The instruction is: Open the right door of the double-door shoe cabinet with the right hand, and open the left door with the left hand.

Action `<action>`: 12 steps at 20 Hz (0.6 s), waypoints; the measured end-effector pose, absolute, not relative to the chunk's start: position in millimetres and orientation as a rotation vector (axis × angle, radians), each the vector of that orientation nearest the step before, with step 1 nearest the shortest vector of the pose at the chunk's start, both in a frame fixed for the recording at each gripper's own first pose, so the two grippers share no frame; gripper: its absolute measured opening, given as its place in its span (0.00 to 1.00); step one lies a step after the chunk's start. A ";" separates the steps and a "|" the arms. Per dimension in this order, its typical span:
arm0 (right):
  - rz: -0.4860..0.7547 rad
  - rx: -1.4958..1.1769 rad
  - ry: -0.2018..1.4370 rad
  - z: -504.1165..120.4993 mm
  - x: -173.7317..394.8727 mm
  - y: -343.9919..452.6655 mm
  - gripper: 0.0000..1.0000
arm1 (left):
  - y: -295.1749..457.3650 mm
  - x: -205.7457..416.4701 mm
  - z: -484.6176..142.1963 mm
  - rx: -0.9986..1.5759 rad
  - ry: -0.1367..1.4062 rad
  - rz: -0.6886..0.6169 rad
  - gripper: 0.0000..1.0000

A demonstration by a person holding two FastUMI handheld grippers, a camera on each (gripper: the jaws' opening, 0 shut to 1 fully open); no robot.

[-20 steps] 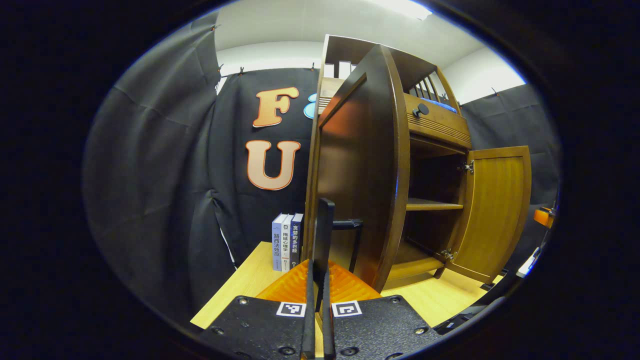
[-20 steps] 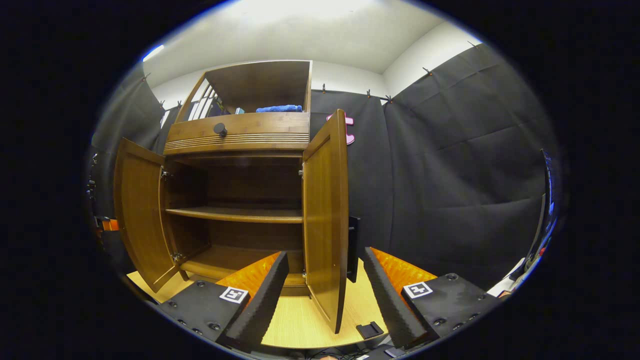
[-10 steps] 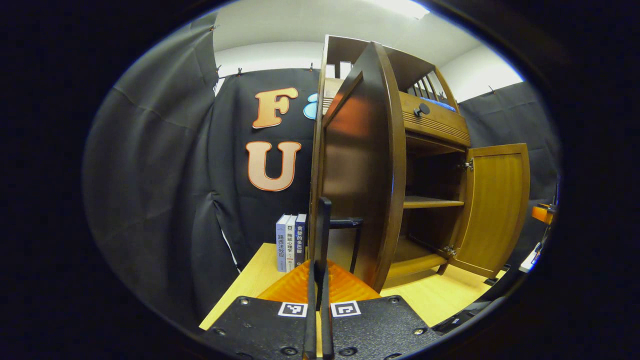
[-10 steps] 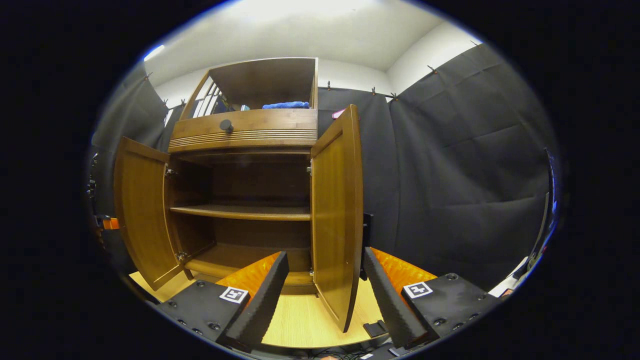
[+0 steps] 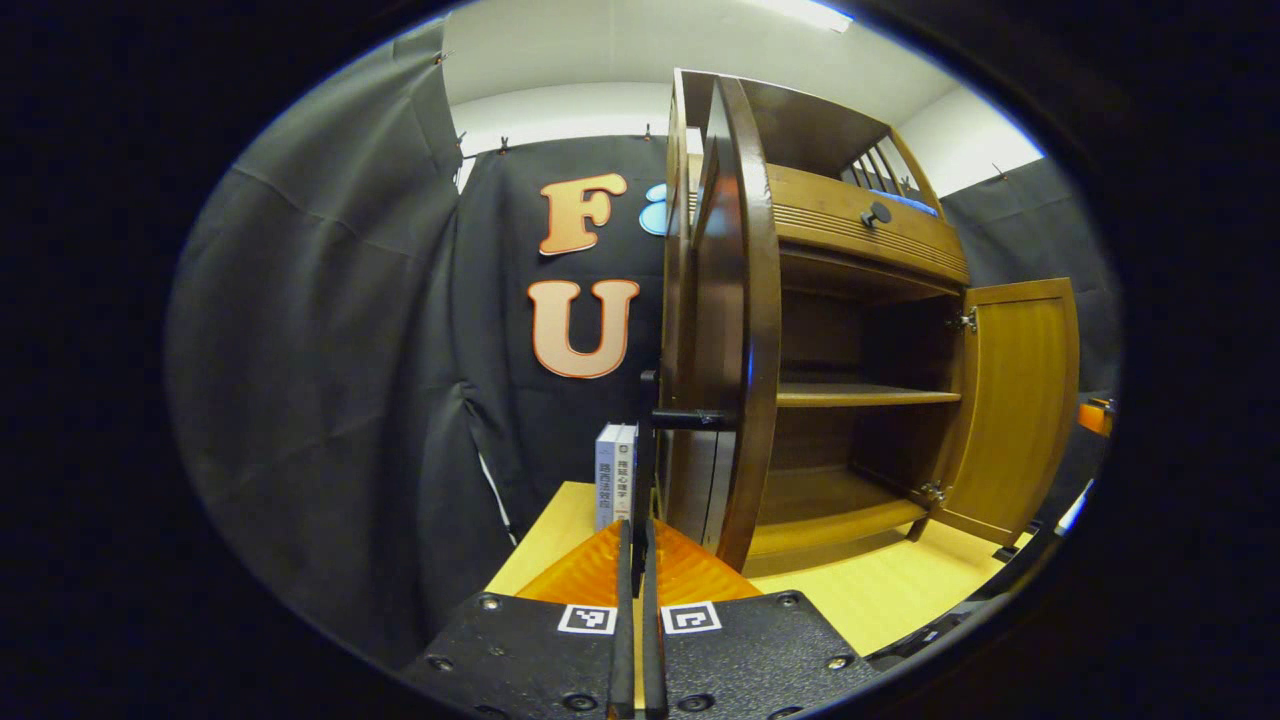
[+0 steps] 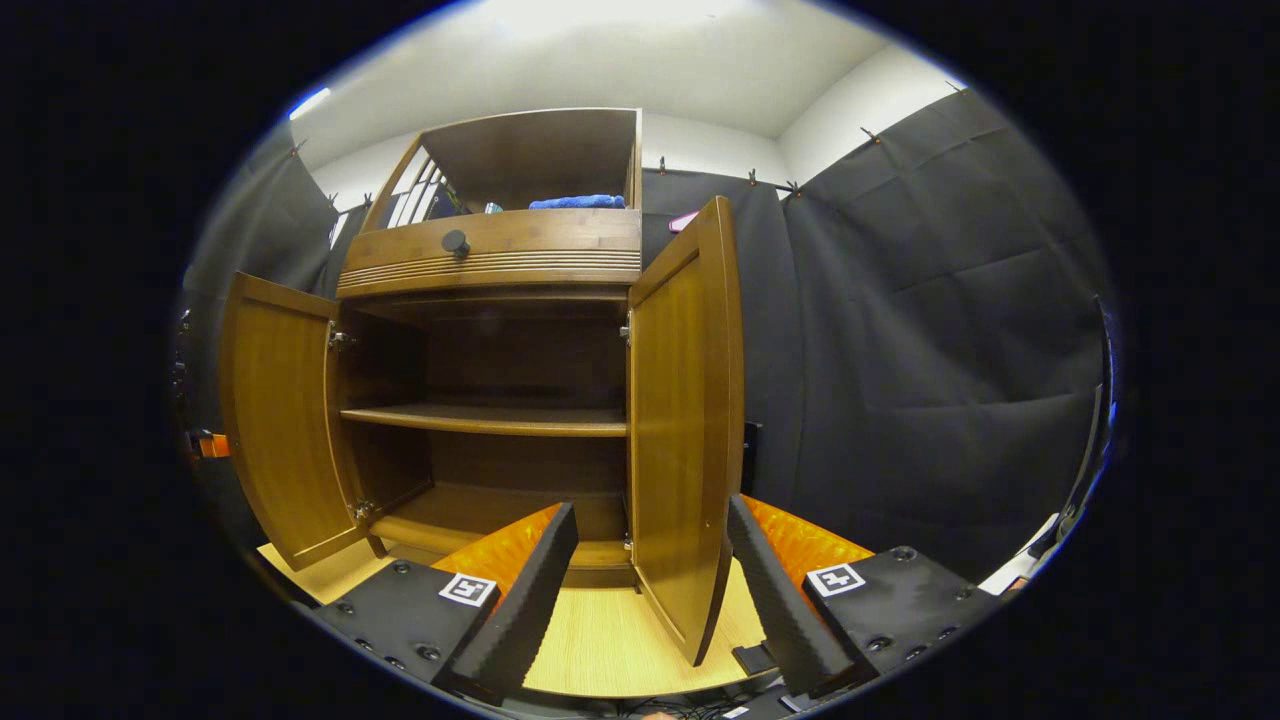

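Spread tongs (image 6: 650, 570) astride open right door (image 6: 685, 430)

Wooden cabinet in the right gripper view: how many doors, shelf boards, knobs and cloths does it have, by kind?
Open brown wooden doors: 2, left door and right door
Middle wooden shelf board: 1
Round dark drawer knob: 1
Folded blue cloth: 1
Total: 5

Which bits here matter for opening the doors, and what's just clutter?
In the job:
shoe cabinet
left door
handle, clamped in the left gripper
right door, with the open right gripper straddling its edge

Lying about:
books beside the cabinet
blue cloth on the top shelf
drawer knob
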State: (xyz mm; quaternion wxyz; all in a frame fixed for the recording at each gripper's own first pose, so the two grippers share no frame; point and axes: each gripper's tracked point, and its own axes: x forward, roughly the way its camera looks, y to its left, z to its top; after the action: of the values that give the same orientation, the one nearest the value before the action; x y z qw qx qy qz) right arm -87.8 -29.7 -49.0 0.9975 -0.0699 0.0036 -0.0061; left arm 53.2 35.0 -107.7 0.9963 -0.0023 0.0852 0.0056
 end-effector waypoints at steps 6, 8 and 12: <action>-0.007 -0.122 0.015 -50.9 -82.4 -28.3 0.89 | 46.7 32.6 -98.1 0.006 0.160 0.050 0.04; -0.004 -0.123 0.014 -50.8 -81.2 -28.6 0.89 | 42.5 23.3 -92.8 0.008 0.156 0.048 0.02; 0.003 -0.113 0.015 -51.6 -80.7 -29.3 1.00 | 22.7 10.9 -76.6 0.003 0.138 0.016 0.00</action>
State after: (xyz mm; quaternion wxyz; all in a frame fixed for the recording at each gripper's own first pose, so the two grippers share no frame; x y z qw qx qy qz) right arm -80.7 -29.3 -51.6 0.9984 -0.0563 0.0073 0.0015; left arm 10.9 22.7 -76.6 0.9976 0.0016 0.0692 0.0080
